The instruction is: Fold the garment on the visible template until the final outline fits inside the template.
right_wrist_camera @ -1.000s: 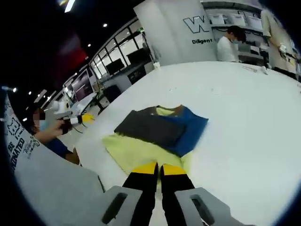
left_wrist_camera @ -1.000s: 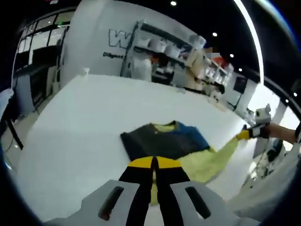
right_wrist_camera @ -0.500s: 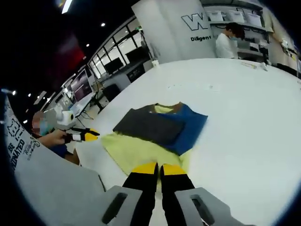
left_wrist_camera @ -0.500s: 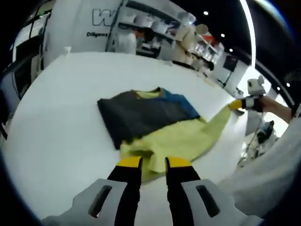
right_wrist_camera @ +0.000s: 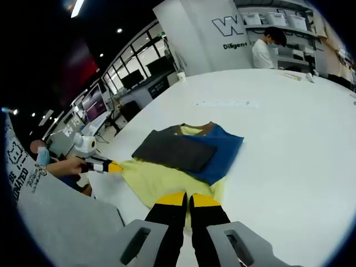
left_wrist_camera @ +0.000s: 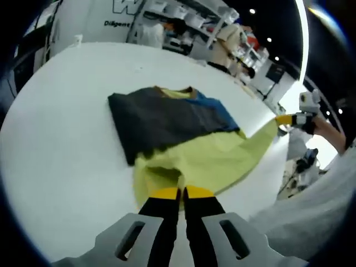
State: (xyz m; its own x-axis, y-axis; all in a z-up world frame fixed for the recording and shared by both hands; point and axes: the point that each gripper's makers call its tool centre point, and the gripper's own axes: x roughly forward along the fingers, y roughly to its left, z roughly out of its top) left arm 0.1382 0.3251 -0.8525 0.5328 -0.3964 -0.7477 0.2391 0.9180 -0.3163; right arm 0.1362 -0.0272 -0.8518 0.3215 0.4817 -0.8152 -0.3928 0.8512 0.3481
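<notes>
The garment lies flat on the white table, with a dark grey panel, a blue panel and a yellow-green lower part. My left gripper is shut on the yellow-green hem at the near edge. My right gripper comes in from the right, pinching the far yellow corner. In the right gripper view the same garment lies ahead, and my right gripper is shut on its yellow hem. The left gripper holds the hem's other corner at the left there.
The table edge runs close behind both held corners. A small cup and a thin pale strip sit far back on the table. A person stands by shelves beyond it. The holder's white clothing is close.
Half a second ago the left gripper's jaws stood open over the yellow hem; they have since closed on it. The right gripper has kept its hold. The left hand has moved closer to the garment's corner.
</notes>
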